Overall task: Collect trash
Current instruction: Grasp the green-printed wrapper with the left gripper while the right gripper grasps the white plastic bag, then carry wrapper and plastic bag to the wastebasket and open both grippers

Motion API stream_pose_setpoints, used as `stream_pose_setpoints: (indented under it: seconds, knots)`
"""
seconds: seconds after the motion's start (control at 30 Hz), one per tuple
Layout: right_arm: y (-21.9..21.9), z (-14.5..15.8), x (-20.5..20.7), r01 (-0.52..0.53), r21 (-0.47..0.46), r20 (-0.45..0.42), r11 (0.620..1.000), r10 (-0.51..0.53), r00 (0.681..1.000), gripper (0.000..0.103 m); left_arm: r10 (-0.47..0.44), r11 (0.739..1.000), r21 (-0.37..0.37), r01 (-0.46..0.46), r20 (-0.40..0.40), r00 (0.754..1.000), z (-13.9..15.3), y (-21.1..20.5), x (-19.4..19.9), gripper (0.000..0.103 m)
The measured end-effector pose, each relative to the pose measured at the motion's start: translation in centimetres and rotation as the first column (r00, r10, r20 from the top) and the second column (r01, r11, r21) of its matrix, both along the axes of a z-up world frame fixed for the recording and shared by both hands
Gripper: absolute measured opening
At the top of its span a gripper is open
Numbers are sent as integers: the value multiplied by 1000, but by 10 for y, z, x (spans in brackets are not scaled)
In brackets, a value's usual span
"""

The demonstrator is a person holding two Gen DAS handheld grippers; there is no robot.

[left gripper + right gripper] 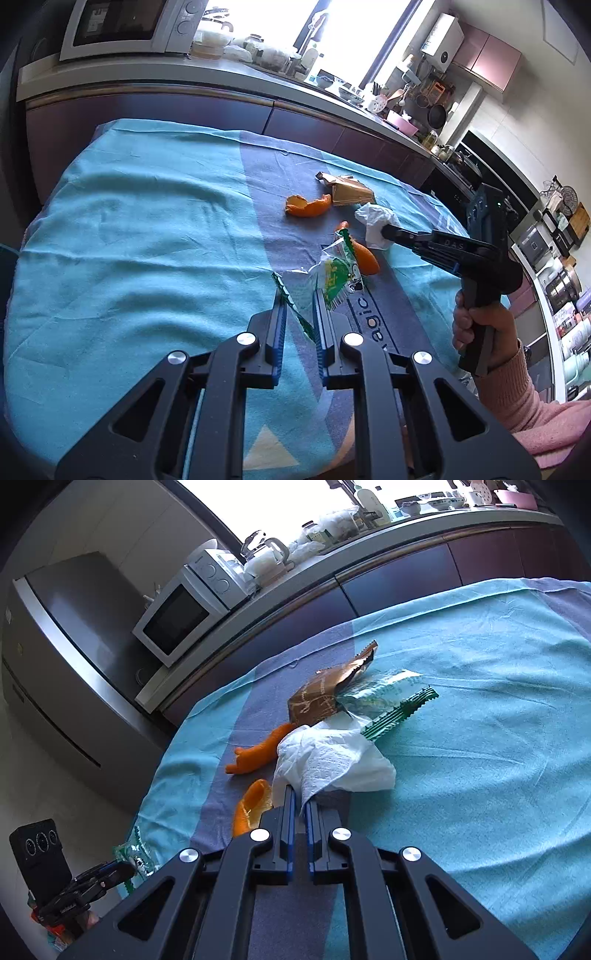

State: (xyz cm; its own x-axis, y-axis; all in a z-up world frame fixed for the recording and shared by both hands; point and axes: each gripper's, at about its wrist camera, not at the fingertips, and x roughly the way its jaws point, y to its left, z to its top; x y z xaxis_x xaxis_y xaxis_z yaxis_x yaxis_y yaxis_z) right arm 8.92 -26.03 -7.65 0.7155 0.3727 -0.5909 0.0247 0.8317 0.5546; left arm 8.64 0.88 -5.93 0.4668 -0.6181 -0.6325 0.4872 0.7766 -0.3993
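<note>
Trash lies on a teal and blue cloth (147, 240). My left gripper (300, 306) has its jaws close together around the tail of a green and white snack wrapper (338, 275). My right gripper (300, 801) is shut on a crumpled white tissue (332, 757), which also shows in the left wrist view (375, 223). Orange peels (306, 206) (364, 258) lie near it; they show in the right wrist view as well (258, 755) (249, 808). A brown wrapper (321, 698) and a second green wrapper (391, 701) lie behind the tissue.
A kitchen counter (229, 74) with a microwave (122, 26) and jars runs behind the table. A steel fridge (74, 657) stands left of the counter. Shelves with appliances (561, 266) stand at the right. The table edge (166, 760) is near the peels.
</note>
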Motion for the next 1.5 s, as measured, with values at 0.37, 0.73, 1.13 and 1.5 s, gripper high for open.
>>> stream_pose_setpoints:
  seconds: [0.37, 0.73, 1.13, 1.5]
  knots:
    - [39, 38, -34, -100, -29, 101, 995, 103, 990, 4, 91, 996, -17, -90, 30, 995, 8, 45, -6, 15]
    - [123, 53, -26, -318, -83, 141, 945, 327, 935, 4, 220, 975, -54, -218, 52, 974, 20, 105, -17, 15]
    - [214, 55, 10, -525, -122, 131, 842, 538, 833, 4, 409, 912, -61, -406, 67, 910, 28, 185, -35, 15]
    - [294, 52, 31, -659, -156, 108, 736, 676, 729, 4, 574, 819, -51, -572, 54, 817, 23, 261, -45, 15]
